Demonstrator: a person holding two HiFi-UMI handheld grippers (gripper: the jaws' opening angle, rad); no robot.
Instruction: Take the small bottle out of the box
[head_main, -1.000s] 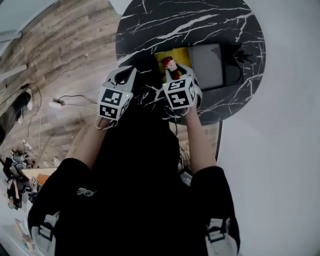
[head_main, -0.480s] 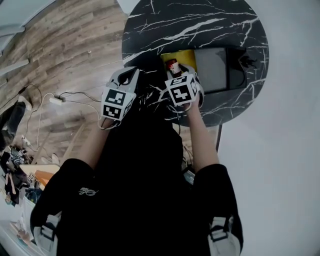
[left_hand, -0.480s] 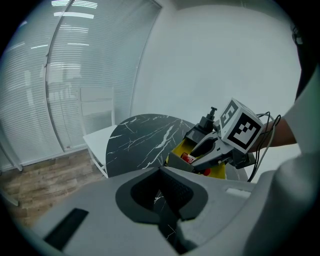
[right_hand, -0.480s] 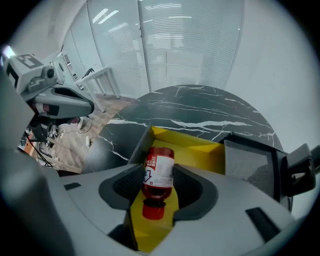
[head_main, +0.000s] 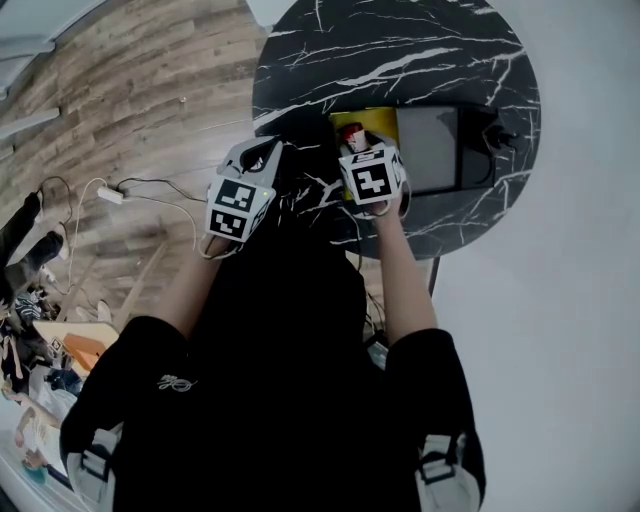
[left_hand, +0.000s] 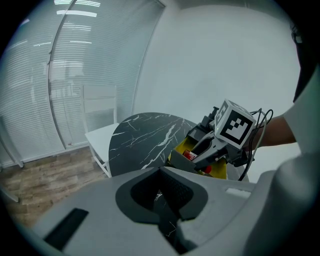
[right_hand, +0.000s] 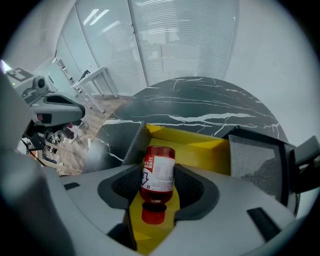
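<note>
Bottle lies on its side in the yellow box, at the centre of the right gripper view, not yet lifted out. A black marble table fills the upper right of the head view. The box stands open near the table's lower edge, and a grey tray sits just beside it on the right. Pointing steeply down into the box, the right gripper has just been opening its jaws. They now stand wide on either side of the bottle's body, and no squeeze on it is visible. The left gripper, at centre left of the head view, hovers over the table's near edge with its jaws together and empty, apart from the box.

Nothing steadies the box, so a lift that catches its left wall would likely drag or tip it. The bottle's round, glossy body looks apt to roll or slip from the pads if they close off-centre. The red cap, which points toward the lens, could snag the near wall if the bottle comes up tilted.
</note>
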